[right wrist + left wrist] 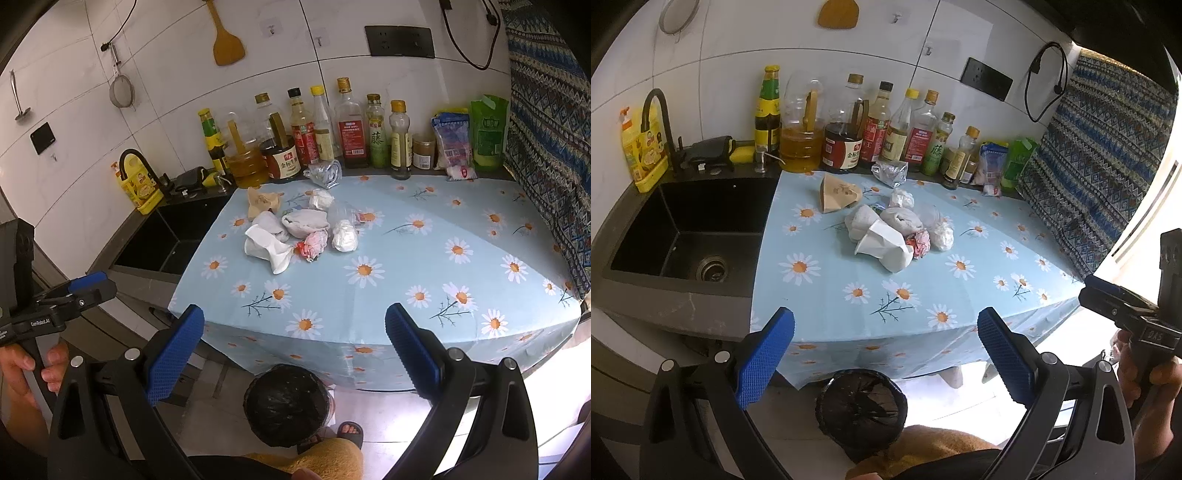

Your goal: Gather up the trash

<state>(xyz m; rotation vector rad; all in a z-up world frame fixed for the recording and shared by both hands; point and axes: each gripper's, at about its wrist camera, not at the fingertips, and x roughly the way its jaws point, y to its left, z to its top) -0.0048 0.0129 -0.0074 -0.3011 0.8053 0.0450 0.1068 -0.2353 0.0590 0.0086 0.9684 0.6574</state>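
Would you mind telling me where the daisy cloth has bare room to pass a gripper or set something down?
The tablecloth is bare along the front edge, and on the right between the trash pile and the patterned fabric. It is crowded at the back, where the bottles line the wall, and mid-left around the pile.

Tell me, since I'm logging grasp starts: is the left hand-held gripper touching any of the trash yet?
Apart. The left wrist view shows the left hand-held gripper open at the table's near edge, with bare tablecloth between it and the trash pile.
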